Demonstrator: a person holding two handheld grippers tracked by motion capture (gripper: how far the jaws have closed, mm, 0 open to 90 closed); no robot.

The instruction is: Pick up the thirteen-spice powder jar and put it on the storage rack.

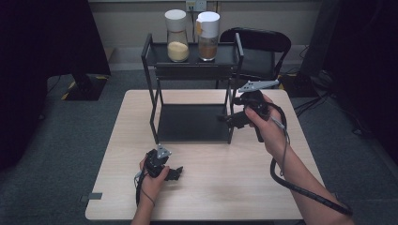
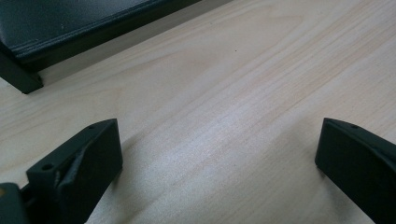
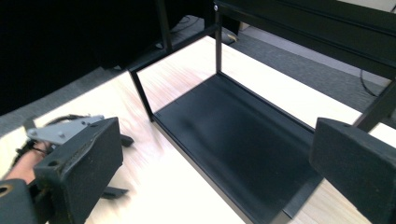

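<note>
1. Near the front-left of the table, the left gripper [image 1: 174, 173] lies low over the wood with its jaws spread wide apart and nothing between them. In the left gripper view, bare tabletop [image 2: 233, 116] shows across the gap, and both jaws cast shadows on it.
2. The left hand [image 1: 152, 180] grasps this gripper from behind; a grey three-cornered plate sits on top of it, and a cable trails back along the forearm.
3. The right gripper [image 1: 224, 118] is held above the table at the right side of the black rack [image 1: 192, 70], with its tips beside the rack's front right post. Its jaws stand wide apart and hold nothing. In the right gripper view, the lower shelf [image 3: 243, 140] of the rack shows between them.
4. The right hand [image 1: 270, 126] holds this gripper by its handle; a thick black cable loops down along the right forearm.
5. The rack stands on the far half of the light wooden table [image 1: 211, 197]. It has two tiers.
6. On the upper tier, two clear jars stand side by side, apart from each other: the left jar [image 1: 177, 36] holds a pale yellow fill; the right jar [image 1: 207, 36] holds a brown fill. Both have white lids.
7. Behind the table, to the right of the rack, stands a black chair [image 1: 260, 47] on grey carpet.
</note>
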